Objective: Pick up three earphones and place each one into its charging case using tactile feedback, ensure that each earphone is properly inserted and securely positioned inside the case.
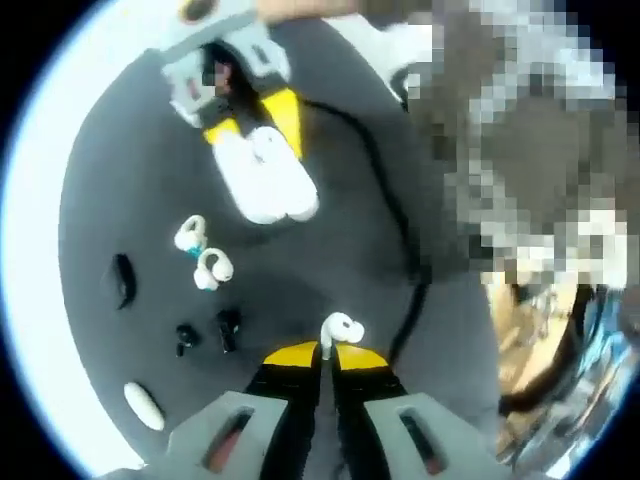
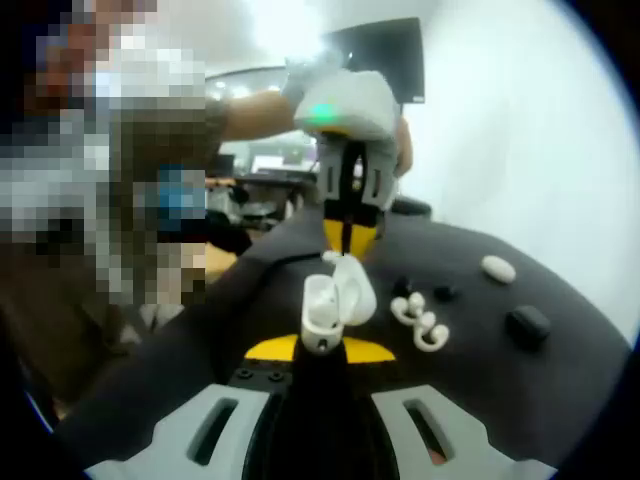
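left gripper point(image 1: 326, 352) has its jaws pinched on a white stemmed earbud point(image 1: 339, 329) right at the tips, while the right gripper point(image 2: 320, 345) clamps the open white charging case point(image 2: 335, 298) over the dark mat point(image 1: 120, 190).

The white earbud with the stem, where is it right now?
The white earbud is pinched at the tips of the left gripper, raised over the dark table, just short of the open white case that the right gripper holds.

Left gripper point(image 1: 326, 362): jaws pinched together on a white earbud point(image 1: 338, 330).
Right gripper point(image 2: 320, 345): jaws clamped on an open white case point(image 2: 335, 298), facing the left.
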Tool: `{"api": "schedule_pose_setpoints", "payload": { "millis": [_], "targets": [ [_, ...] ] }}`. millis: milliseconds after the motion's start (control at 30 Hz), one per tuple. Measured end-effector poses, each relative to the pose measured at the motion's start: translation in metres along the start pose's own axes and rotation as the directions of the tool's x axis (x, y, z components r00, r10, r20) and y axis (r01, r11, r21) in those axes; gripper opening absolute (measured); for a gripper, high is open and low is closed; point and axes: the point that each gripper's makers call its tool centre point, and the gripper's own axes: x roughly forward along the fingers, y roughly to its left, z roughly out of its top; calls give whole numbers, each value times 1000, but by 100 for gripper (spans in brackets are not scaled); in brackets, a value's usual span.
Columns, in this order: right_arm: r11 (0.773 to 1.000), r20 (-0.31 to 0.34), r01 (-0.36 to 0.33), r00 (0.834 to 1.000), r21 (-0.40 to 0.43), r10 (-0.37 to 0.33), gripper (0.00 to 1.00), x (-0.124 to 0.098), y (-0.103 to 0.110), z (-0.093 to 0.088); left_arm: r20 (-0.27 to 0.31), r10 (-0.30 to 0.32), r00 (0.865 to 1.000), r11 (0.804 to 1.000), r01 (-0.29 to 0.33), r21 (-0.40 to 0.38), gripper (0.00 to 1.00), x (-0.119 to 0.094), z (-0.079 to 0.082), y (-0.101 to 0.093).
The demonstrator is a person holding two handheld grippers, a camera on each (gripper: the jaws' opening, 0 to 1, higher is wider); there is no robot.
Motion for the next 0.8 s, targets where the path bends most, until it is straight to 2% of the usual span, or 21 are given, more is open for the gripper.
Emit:
{"api": "schedule_pose_setpoints", "payload": {
  "millis": [67, 133, 200, 233, 267, 333, 367, 400, 433, 500, 533, 567, 600, 633, 700, 733, 767, 800],
  "targets": [
    [1000, 0, 1, 1000, -2, -1, 17, 0, 0, 0, 14, 0, 1000, 1000, 0, -29, 3, -2, 1, -2],
    [1000, 0, 2, 1000, -2, -2, 17, 0, 0, 0, 19, 28, 999, 997, -27, -78, 3, -4, 1, -1],
    [1000, 0, 2, 1000, 0, -2, 17, 0, 0, 0, -1, 73, 997, 989, -72, -132, 3, -5, -3, 3],
    [1000, 0, 2, 1000, 0, -2, 17, 0, -1, 0, -4, 76, 997, 983, -76, -169, 3, -4, -4, 2],
    [1000, 1, 2, 1000, 0, -2, 17, 0, -1, 0, -11, 79, 997, 969, -79, -232, 3, -3, -6, 1],
    [1000, 2, 2, 1000, 3, -2, 17, 0, -1, -1, -14, 64, 998, 929, -65, -363, 3, -1, -9, -3],
    [1000, 2, 2, 1000, 2, -2, 17, 0, -1, -1, -22, 67, 998, 902, -70, -426, 3, -1, -10, -4],
    [1000, 2, 3, 1000, 2, -3, 17, 0, -1, -1, -21, 54, 998, 890, -58, -452, 3, -1, -9, -6],
    [1000, 2, 4, 1000, 2, -4, 17, 0, -1, -1, -22, 48, 999, 866, -53, -497, 3, 0, -9, -8],
    [1000, 1, 5, 1000, 0, -5, 17, 0, -1, -1, -64, 77, 995, 757, -100, -646, 3, 0, -13, -5],
    [1000, 2, 6, 1000, -1, -6, 17, 0, -2, -1, -54, 89, 995, 699, -101, -708, 3, 0, -11, -3],
    [1000, 2, 6, 1000, 0, -6, 17, 0, -2, -1, -29, 100, 995, 650, -87, -755, 3, 0, -7, -2],
    [1000, 2, 7, 1000, 0, -7, 17, 0, -2, -1, -1, 102, 995, 634, -66, -771, 3, 0, -2, -2],
    [1000, 2, 8, 1000, -2, -8, 17, 0, -2, -1, 22, 107, 994, 630, -51, -775, 3, 0, 3, -4],
    [1000, 3, 10, 1000, -2, -10, 17, 0, -2, -1, 3, 116, 993, 555, -62, -829, 3, 0, 3, -7],
    [1000, 3, 10, 1000, -1, -10, 17, 0, -2, -1, 0, 128, 992, 528, -68, -846, 3, 0, 3, -7],
    [1000, 3, 10, 1000, 0, -10, 17, 0, -3, -1, -2, 135, 991, 507, -71, -859, 3, 0, 3, -7],
    [1000, 4, 11, 1000, -1, -11, 17, 0, -3, -1, -10, 131, 991, 503, -75, -861, 3, 1, 1, -8]
  ]
}}
